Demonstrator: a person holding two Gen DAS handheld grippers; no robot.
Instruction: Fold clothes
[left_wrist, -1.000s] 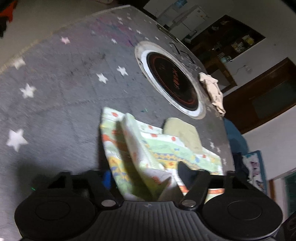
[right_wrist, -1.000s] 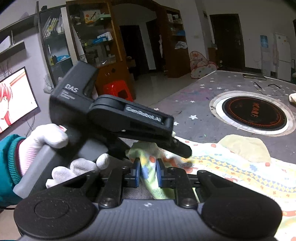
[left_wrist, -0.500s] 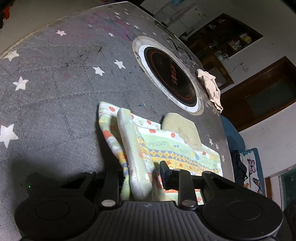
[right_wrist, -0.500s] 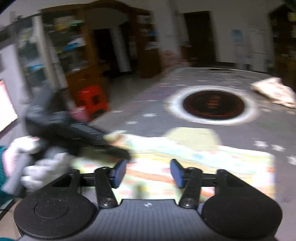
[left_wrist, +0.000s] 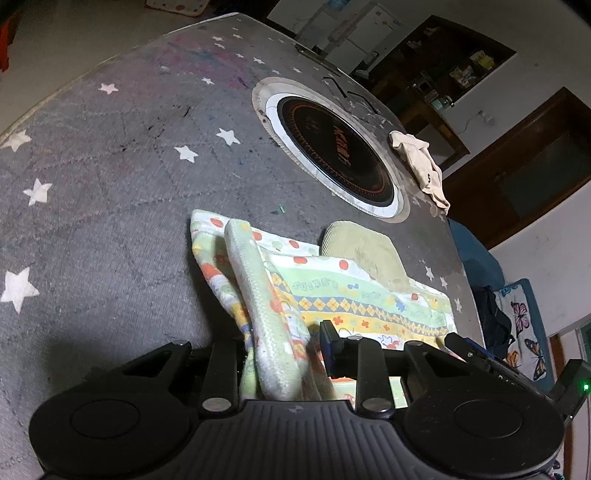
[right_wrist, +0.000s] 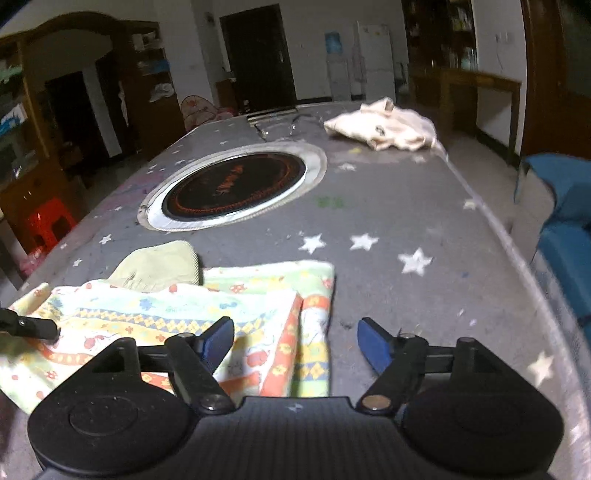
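Patterned garment: it lies on the near part of the tabletop, pale green and white with bands of orange, yellow diamonds and small red dots. In the right wrist view it is laid flat in at least two layers, with one straight folded edge running toward the camera.
Raised fold: in the left wrist view a thick ridge of the same cloth rises from the flat part and goes down between the fingers of the left claw.
Left claw: clenched on this ridge of the garment (the cloth fills the whole gap between the two fingers).
Right claw: released, its blue pads wide apart. The left pad is over the garment's orange border, the right pad over bare tabletop just beside the cloth edge. It grips nothing.
Green piece: a plain olive-green cloth, partly under the far edge of the patterned garment.
Tabletop: grey cover with white stars.
Round cooker plate: black disc with a pale ring, set in the tabletop, beyond the garment and apart from it.
Cream cloth: crumpled, near the far right edge, well apart from the rest.
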